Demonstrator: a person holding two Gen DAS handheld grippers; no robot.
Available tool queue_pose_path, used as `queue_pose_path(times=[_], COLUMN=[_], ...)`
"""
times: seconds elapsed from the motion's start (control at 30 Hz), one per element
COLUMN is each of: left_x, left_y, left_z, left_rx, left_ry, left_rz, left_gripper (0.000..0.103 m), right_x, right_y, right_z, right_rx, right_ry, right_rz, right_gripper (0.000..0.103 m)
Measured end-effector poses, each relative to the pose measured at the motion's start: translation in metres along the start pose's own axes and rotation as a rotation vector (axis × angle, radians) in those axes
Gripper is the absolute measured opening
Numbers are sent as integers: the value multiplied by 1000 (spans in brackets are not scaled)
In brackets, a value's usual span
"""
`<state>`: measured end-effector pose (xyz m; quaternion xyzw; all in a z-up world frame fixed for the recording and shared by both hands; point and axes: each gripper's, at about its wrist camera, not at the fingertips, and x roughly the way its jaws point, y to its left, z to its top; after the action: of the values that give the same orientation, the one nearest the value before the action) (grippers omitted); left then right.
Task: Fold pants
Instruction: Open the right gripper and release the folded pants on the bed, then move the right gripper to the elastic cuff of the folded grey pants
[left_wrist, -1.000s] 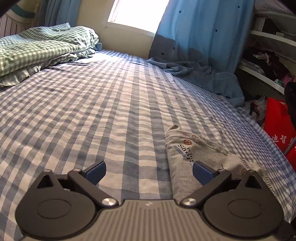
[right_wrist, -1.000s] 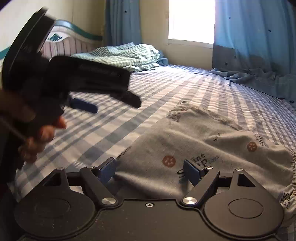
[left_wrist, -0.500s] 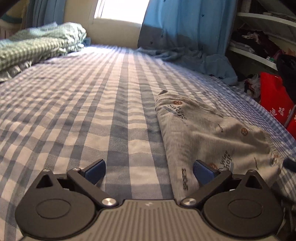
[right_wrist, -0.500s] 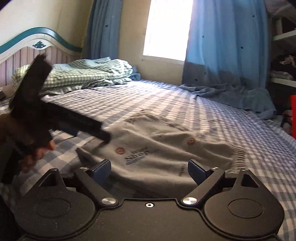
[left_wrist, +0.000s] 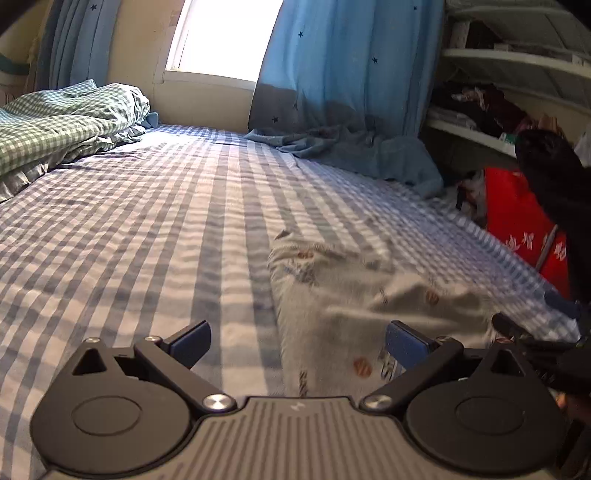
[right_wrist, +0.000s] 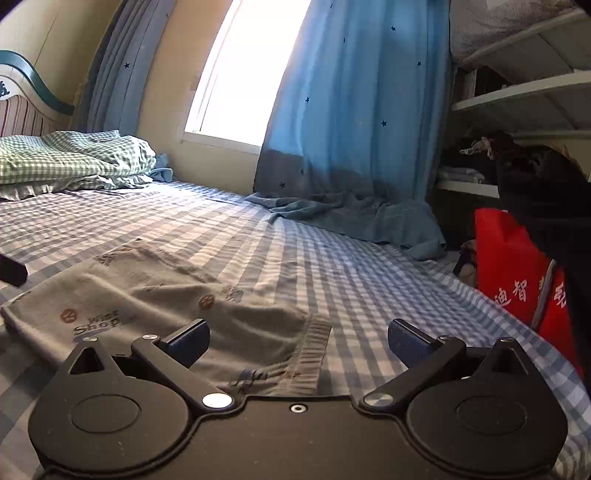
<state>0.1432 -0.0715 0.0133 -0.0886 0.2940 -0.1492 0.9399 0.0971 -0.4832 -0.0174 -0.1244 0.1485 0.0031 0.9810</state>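
- Blue-and-white checked bedsheet (left_wrist: 147, 229) is covering the bed, with a blue star curtain (right_wrist: 354, 122) hanging by the bright window and a red bag (right_wrist: 513, 266) standing off the bed's right edge.
- Grey printed pants (right_wrist: 159, 299) are lying flat and folded on the sheet; in the left wrist view they (left_wrist: 354, 302) are looking blurred.
- Left gripper (left_wrist: 297, 338) is hovering over the pants' near edge, jaws standing wide apart, holding nothing.
- Right gripper (right_wrist: 297, 338) is hovering by the ribbed waistband (right_wrist: 314, 350), jaws apart, empty.

Bed sheet (left_wrist: 147, 229) open left of pants (left_wrist: 332, 295); red bag (right_wrist: 517, 266) (rt) crowds edge.
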Motion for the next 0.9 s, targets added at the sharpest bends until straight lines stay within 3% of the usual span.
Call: queue_pose_path(times=[0.2,0.43,0.63,0.77,0.9], left_x=[70,143,153,153,155], left_y=[-22,-29,-6,-9,-8], left_z=[38,35,27,25,26], left_rx=[67,100,-23,4,3], left_ry=[-45,69,121,128,129], left_rz=[98,237,215,231,230], left_gripper=[103,103,103,103,103], right_x=[66,121,135,143,139], right_y=[1,11,8,-2,0], right_z=[8,-9,-15,-13,-14], right_rx=[-133,-348,-350,-282,-274], right_ry=[-6,37,86,133,124], right_rz=[-147,-226,-187,-148,-144], right_gripper=[102,102,102,102,102])
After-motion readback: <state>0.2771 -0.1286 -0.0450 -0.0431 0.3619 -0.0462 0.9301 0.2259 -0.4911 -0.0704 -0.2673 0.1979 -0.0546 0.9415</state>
